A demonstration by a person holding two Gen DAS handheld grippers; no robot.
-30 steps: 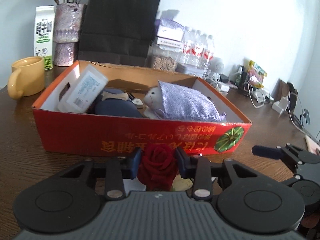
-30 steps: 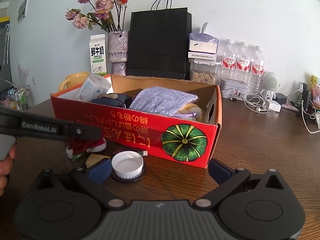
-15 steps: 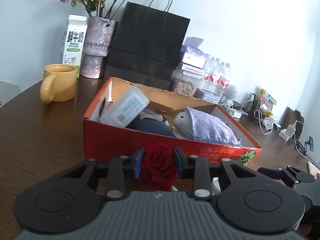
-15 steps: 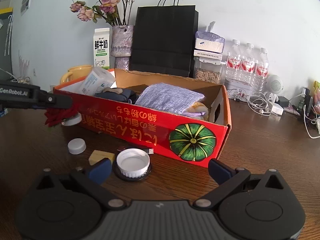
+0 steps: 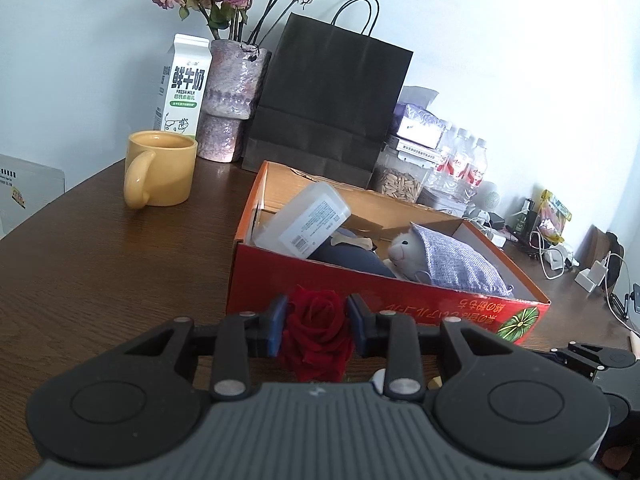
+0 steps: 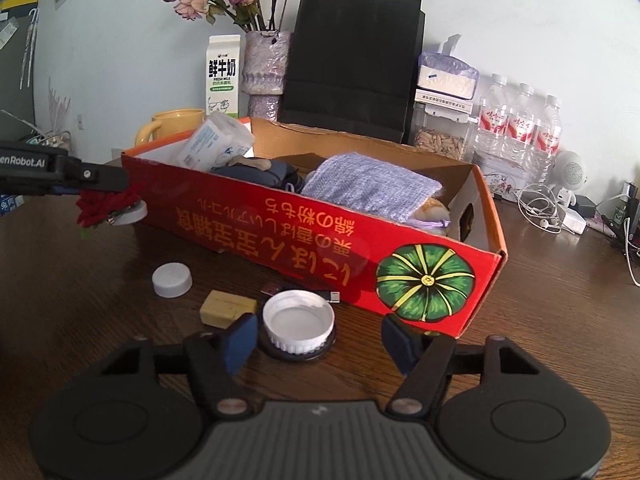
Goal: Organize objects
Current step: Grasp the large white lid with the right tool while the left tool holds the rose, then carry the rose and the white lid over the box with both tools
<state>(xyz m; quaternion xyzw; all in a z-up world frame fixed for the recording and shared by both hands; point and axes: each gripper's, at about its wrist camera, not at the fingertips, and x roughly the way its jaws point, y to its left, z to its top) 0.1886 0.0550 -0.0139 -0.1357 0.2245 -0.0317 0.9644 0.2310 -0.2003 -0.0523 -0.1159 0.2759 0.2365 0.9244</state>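
My left gripper (image 5: 316,330) is shut on a red rose (image 5: 316,336) and holds it off the table before the near left end of the red cardboard box (image 5: 400,304). The right wrist view shows the rose (image 6: 100,204) with a white base, beside the box (image 6: 280,224). My right gripper (image 6: 320,340) sits low over a white ribbed lid (image 6: 298,326) on a dark disc. Its jaws are closing with the lid between them, the right pad still apart from it. The box holds a clear plastic case (image 5: 304,222), a plush toy (image 5: 404,250) and purple knitted cloth (image 6: 368,186).
On the table before the box lie a small white cap (image 6: 172,279), a yellow block (image 6: 226,308) and a USB stick (image 6: 272,289). Behind it are a yellow mug (image 5: 160,174), milk carton (image 5: 182,88), flower vase (image 5: 230,100), black paper bag (image 5: 324,104), water bottles (image 6: 520,124) and cables (image 6: 548,208).
The left gripper carried the rose up and to the left, uncovering the small white cap and yellow block. The right gripper's jaws narrowed around the white lid.
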